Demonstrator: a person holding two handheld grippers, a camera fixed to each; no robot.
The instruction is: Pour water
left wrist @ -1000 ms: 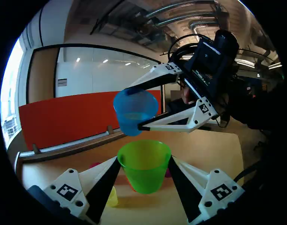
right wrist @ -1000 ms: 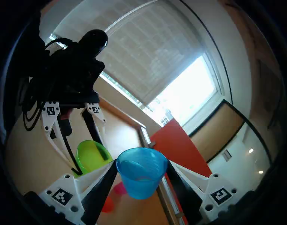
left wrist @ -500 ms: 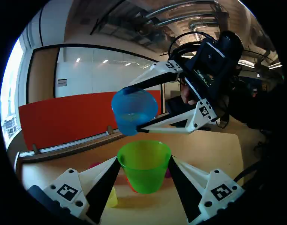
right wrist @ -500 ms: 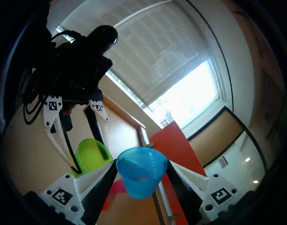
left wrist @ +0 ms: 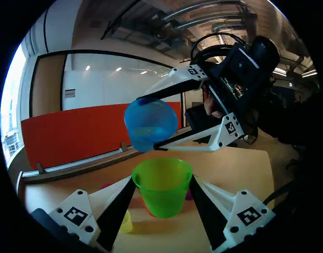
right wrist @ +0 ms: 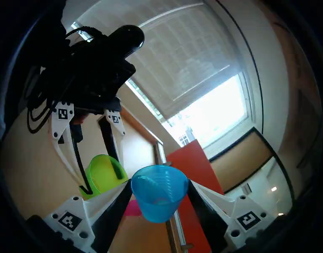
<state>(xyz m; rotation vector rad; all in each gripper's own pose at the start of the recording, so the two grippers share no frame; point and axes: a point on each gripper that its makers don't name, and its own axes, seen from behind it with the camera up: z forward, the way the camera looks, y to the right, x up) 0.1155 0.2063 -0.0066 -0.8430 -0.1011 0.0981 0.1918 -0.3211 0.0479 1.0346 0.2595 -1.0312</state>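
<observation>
The right hand-held gripper (right wrist: 159,189) has the blue cup (right wrist: 159,198) pinched between its two fingers, one pressed to each side of the wall. It carries the cup in the air, above and a little behind the green cup (left wrist: 162,192). The left hand-held gripper (left wrist: 162,185) is clamped on that green one the same way, a finger on either side, holding it upright over the bench (left wrist: 241,168). Whether its base rests on the wood, I can't tell.

In the left gripper view the blue cup is leaning, mouth tipped toward the camera, with a shallow pool of water (left wrist: 149,131) lying low inside. Nothing is running over the lip, so I'd call this the very start of the pour, with no water across that I can see (the green cup's inside is hidden from here).

Now the next move. The blue lip is near the green mouth but apart from it. It wants bringing right over the opening, then a slow further roll of the wrist. With that little water, it will likely go in one quick slip.

As for looks, the blue cup is translucent plastic, tapered, with faint rings inside, and the green one has the same shape. A small yellow cup (left wrist: 127,221) sits on the bench just beside the left finger.
</observation>
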